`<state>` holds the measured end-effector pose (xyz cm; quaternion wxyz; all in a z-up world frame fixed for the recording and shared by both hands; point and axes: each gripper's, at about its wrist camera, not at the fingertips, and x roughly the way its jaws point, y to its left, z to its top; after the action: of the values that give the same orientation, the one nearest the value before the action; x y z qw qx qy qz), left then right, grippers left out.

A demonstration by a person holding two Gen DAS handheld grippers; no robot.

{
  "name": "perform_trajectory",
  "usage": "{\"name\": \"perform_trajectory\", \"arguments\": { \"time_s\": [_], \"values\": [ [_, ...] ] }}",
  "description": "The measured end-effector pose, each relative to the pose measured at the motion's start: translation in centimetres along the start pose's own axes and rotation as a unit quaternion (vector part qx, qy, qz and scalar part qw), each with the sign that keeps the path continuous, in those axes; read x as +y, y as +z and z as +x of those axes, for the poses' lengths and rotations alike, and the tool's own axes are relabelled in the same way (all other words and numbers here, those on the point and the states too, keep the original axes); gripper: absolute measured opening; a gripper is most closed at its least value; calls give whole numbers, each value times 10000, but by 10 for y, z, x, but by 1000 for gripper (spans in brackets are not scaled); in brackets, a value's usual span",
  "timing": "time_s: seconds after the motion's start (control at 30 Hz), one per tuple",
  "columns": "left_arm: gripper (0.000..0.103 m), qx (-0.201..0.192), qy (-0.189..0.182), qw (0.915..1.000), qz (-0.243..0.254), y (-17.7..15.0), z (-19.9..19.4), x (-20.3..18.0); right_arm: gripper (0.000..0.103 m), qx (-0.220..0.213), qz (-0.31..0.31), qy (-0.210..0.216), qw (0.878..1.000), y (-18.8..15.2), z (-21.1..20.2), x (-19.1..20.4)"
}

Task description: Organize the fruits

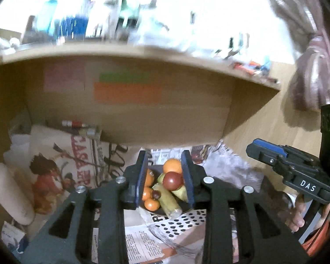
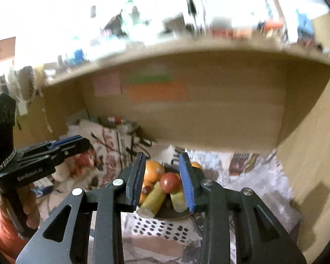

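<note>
Bowl [image 1: 182, 213] sits straight ahead of both tools, on newspapers [image 1: 228, 165] covering the surface. In it: fruit pile w/ tomato [image 1: 172, 180] on top, orange [image 1: 172, 165] behind it, more oranges [image 1: 151, 204] to left, bananas [image 1: 168, 200] lying under tomato w/ ends toward the tools. Dotted sheet [image 1: 180, 222] just in front of bowl, nearer the tools. Printed bag [image 1: 61, 167] left of bowl; roll [image 1: 11, 195] further left. Shelf board [image 1: 129, 52] overhangs behind & above bowl, clutter on top of it. Right tool [image 1: 266, 151] off to right of left tool [image 1: 166, 178]; in right wrist view, left tool [image 2: 70, 144] off to left of right tool [image 2: 162, 180].
</note>
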<state>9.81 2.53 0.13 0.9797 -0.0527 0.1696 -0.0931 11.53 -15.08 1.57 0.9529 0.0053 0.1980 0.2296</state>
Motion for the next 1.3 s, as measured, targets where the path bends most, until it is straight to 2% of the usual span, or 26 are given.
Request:
{"name": "perform_trajectory", "arguments": {
  "time_s": [0.07, 0.13, 0.2, 0.3, 0.4, 0.57, 0.67, 0.7, 0.87, 1.3],
  "values": [
    [53, -252, 95, 9996, 65, 1, -19, -7, 34, -224, -44, -2, 9997, 2, -18, 8],
    [58, -474, 215, 9985, 143, 1, -38, -17, 38, -372, -78, -19, 9993, 3, -30, 14],
    [60, -556, 234, 9980, 206, 0, -50, -22, 52, -523, -94, -44, 9986, 2, -43, 21],
    [67, -630, 273, 9974, 235, -3, -65, -29, 66, -672, -88, -94, 9977, -1, -54, 27],
    [80, -691, 341, 9968, 225, -7, -76, -31, 76, -764, -91, -198, 9968, -6, -62, 31],
    [92, -748, 462, 9958, 246, -12, -88, -35, 85, -841, -88, -284, 9960, -12, -74, 34],
    [101, -784, 524, 9953, 216, -15, -93, -36, 95, -886, -97, -350, 9954, -14, -78, 36],
    [101, -810, 555, 9950, 198, -16, -94, -36, 98, -916, -103, -388, 9950, -15, -80, 37],
    [103, -810, 627, 9945, 200, -17, -94, -35, 103, -993, -163, -507, 9936, -18, -84, 39],
    [103, -799, 683, 9942, 213, -16, -91, -33, 103, -1005, -162, -561, 9932, -17, -81, 36]
  ]
}}
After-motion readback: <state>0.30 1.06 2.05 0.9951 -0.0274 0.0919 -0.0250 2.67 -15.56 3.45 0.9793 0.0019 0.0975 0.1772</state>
